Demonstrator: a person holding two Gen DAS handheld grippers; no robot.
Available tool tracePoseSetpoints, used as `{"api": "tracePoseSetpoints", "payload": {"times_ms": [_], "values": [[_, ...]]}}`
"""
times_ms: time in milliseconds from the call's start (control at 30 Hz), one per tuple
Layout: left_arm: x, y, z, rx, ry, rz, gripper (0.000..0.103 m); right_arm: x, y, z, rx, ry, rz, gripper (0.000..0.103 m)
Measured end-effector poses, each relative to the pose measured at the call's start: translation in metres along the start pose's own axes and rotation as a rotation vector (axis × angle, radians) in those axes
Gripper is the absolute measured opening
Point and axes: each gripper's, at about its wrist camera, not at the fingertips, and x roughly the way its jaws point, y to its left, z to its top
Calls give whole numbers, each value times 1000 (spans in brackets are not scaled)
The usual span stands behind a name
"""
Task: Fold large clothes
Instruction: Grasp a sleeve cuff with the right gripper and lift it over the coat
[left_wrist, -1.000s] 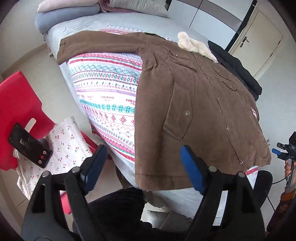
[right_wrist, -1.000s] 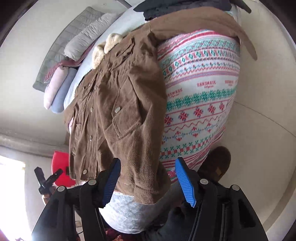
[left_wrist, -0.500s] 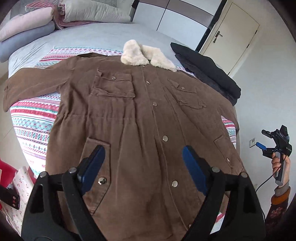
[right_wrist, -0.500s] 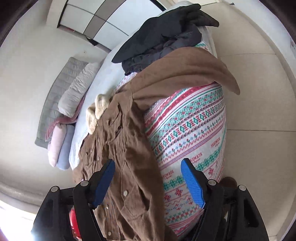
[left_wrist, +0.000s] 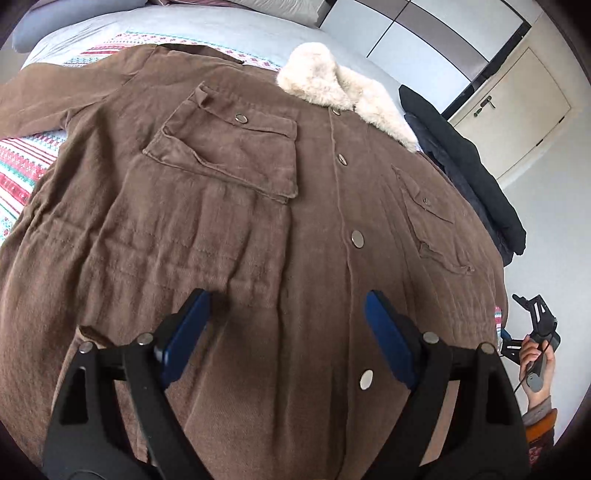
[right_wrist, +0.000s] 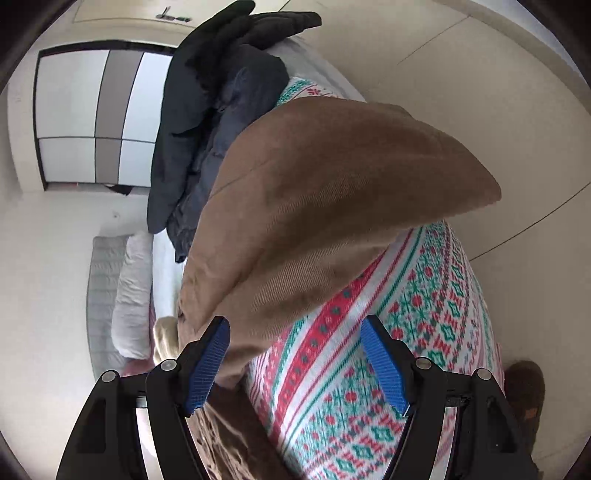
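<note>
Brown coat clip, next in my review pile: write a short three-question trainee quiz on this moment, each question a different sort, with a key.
1. True or false: the left gripper is shut on the brown coat.
2. Multiple choice: what lies under the coat's sleeve in the right wrist view? A) bare floor B) patterned blanket C) red chair
3. Fill in: the coat's collar is pale ____.

Key
1. False; both the left and the right gripper stand open, holding nothing.
2. B
3. Fur, or fleece.
</note>
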Motion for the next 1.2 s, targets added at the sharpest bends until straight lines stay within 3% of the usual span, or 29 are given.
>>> {"api": "tracePoseSetpoints", "payload": {"times_ms": [233,300,367,400,467,667,800,933,1033,1133,1200], "values": [[6,13,11,-9,-30,18,86,23,13,35,38,-173,-29,74],[5,12,13,5,-45,27,86,28,15,42,36,-211,-65,65],[1,10,15,27,-69,62,86,29,18,45,18,-246,-102,31],[0,9,16,36,-79,76,86,27,23,45,-4,-262,-99,22],[-3,9,18,46,-89,88,86,17,39,38,-69,-314,-113,12],[-9,16,23,26,-94,117,86,-18,126,-4,-368,-443,-123,8],[-12,20,26,7,-90,109,86,-27,202,-61,-646,-487,-143,8],[-17,22,28,-5,-90,89,86,-4,263,-144,-969,-447,-172,8],[-21,24,28,-7,-97,90,86,28,286,-211,-1173,-376,-182,8],[-23,26,28,-10,-103,93,86,76,293,-271,-1330,-237,-183,11],[-22,28,29,-6,-112,85,86,117,282,-304,-1389,-54,-180,16]]}}
